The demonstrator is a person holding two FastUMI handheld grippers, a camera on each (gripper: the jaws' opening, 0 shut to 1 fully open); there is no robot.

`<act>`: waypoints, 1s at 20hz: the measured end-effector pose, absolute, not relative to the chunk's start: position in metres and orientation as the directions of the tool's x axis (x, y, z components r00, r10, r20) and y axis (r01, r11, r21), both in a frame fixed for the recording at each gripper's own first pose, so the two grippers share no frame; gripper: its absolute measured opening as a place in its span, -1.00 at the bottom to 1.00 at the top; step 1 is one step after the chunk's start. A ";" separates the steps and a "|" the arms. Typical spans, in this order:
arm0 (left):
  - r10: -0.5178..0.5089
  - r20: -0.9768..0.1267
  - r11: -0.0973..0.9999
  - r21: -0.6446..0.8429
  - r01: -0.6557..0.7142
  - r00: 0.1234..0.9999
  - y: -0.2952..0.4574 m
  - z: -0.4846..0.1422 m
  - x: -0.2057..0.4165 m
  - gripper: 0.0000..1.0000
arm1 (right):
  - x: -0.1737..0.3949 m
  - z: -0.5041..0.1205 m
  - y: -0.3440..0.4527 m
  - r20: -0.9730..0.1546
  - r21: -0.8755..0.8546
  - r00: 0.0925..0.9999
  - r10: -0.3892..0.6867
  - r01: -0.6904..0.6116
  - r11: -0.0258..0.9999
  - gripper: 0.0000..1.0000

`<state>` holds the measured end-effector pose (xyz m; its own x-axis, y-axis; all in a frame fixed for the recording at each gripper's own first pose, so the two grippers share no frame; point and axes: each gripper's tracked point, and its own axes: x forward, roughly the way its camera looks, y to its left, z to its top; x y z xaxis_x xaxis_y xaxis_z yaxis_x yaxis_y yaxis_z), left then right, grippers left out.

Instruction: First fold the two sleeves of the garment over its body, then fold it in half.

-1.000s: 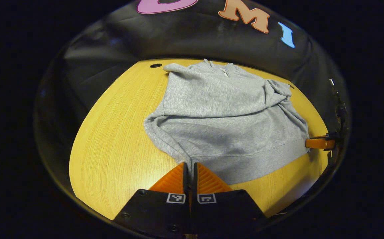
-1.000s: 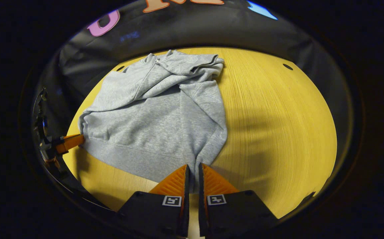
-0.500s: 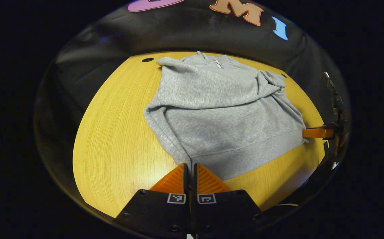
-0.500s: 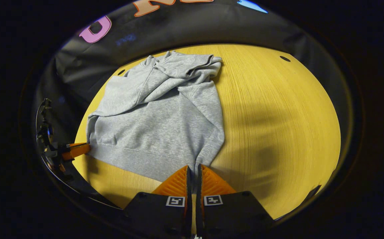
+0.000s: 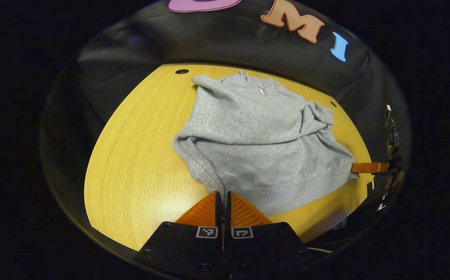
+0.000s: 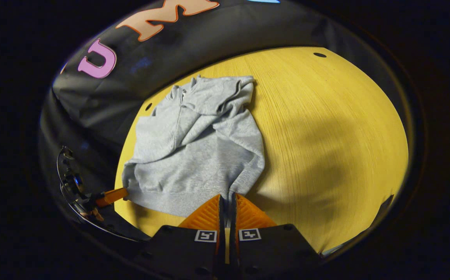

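Grippers first: the left gripper is pinched tight on the near hem corner of the hoodie, cloth running straight down between its closed fingers at 6 o'clock in the left gripper view. Same story for the right gripper, clamped on the opposite hem corner, with a sliver of grey fabric caught between its ridged pads at 6 o'clock in the right gripper view. Each one also turns up far off in the other's picture: the left near 8 o'clock at the hem's end, the right out near 3 o'clock. Both sleeves look to be folded across the body already, bunched up toward the collar at 12 o'clock, so I judge this to be the fold in half, hem to shoulders. To do it well, lift both corners together and level, keep the ribbed hem taut between them so the middle doesn't sag, carry it toward 12 o'clock, and lay it down square with the shoulders without dragging those sleeves loose. Material now: soft, heathered grey fleece, thick enough to hold rounded rolls at its edges, with a ribbed band along the hem. It lies on a smooth yellow wood-grain bench, round hole near the far edge.
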<state>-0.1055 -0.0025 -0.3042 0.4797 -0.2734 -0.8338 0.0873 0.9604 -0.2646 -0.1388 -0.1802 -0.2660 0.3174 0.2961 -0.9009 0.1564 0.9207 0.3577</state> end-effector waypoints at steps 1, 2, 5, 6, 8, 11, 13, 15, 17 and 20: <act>-0.279 -0.823 0.958 -0.275 0.082 0.496 -0.003 -0.297 -0.096 -1.00 | -0.131 -0.260 -0.177 -0.892 0.373 0.334 0.306 0.158 0.914 -0.87; -0.277 -0.809 0.957 -0.282 0.070 0.518 -0.002 -0.289 -0.086 -1.00 | -0.125 -0.253 -0.177 -0.882 0.389 0.347 0.318 0.159 0.907 -0.87; -0.291 -0.772 0.946 -0.320 0.050 0.565 0.000 -0.267 -0.062 -1.00 | -0.104 -0.234 -0.173 -0.854 0.447 0.379 0.356 0.185 0.875 -0.87; -0.291 -0.763 0.945 -0.325 0.046 0.578 0.002 -0.263 -0.056 -1.00 | -0.097 -0.229 -0.173 -0.845 0.465 0.391 0.365 0.201 0.862 -0.87; -0.293 -0.757 0.942 -0.332 0.043 0.584 0.006 -0.257 -0.044 -1.00 | -0.083 -0.219 -0.176 -0.827 0.499 0.413 0.382 0.227 0.836 -0.88; -0.300 -0.748 0.937 -0.346 0.038 0.592 0.010 -0.250 -0.023 -1.00 | -0.056 -0.209 -0.183 -0.807 0.526 0.447 0.386 0.248 0.813 -0.88; -0.300 -0.741 0.936 -0.350 0.035 0.601 0.013 -0.247 -0.008 -1.00 | -0.037 -0.204 -0.184 -0.793 0.545 0.466 0.393 0.253 0.800 -0.88; -0.299 -0.735 0.935 -0.352 0.033 0.608 0.015 -0.242 0.010 -1.00 | -0.020 -0.198 -0.184 -0.778 0.569 0.479 0.406 0.264 0.779 -0.87; -0.289 -0.748 0.939 -0.342 0.026 0.598 0.018 -0.245 0.026 -1.00 | -0.002 -0.199 -0.184 -0.772 0.582 0.487 0.409 0.281 0.763 -0.88; -0.280 -0.756 0.937 -0.349 -0.001 0.592 0.016 -0.251 0.053 -1.00 | 0.022 -0.214 -0.192 -0.786 0.568 0.488 0.380 0.327 0.755 -0.88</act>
